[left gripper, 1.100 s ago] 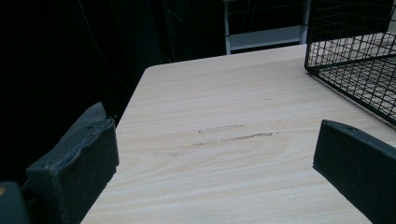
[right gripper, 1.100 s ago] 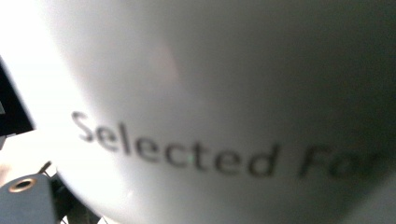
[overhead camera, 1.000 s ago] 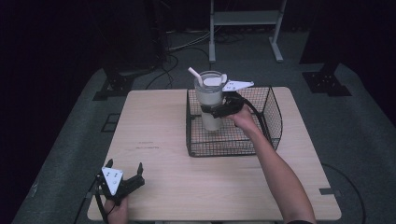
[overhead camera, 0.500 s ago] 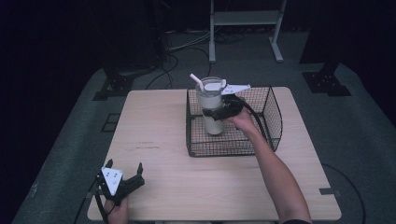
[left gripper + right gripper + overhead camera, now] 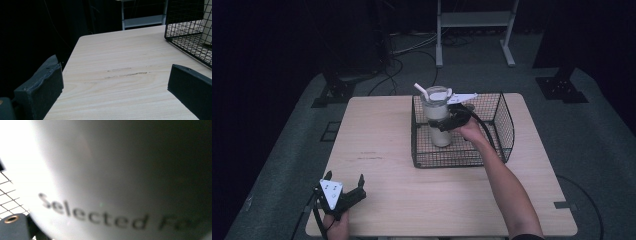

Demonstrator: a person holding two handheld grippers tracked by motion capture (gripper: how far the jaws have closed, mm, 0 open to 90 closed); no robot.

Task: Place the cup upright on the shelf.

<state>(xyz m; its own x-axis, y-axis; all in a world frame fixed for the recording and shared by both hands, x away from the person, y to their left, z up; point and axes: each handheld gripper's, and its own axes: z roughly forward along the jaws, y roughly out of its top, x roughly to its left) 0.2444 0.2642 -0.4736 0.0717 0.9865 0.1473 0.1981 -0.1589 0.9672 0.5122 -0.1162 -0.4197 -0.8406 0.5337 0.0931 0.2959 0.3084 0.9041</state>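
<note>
While it stands upright inside the black wire basket (image 5: 504, 131), the tall white cup (image 5: 437, 125) sits toward the basket's left half, its clear lid carrying a white straw (image 5: 421, 92) that leans to the left. Grey lettering on the cup wall (image 5: 120, 182) reads "Selected" in the right gripper view (the remainder is blurred). The right claw (image 5: 447, 121) is clamped on the cup at mid-height, reaching it from the right, with the person's right hand (image 5: 472, 131) and forearm extending over the basket's near wall. The basket rests on the far right part of the pale wooden table (image 5: 382, 150); its mesh corner (image 5: 185, 32) appears at upper right in the left gripper view. The left claw (image 5: 343, 187) is at the table's near left corner, well apart from the basket, held by the left hand (image 5: 337, 225), with its jaws spread wide and nothing between them above the bare wood (image 5: 125, 82).
</note>
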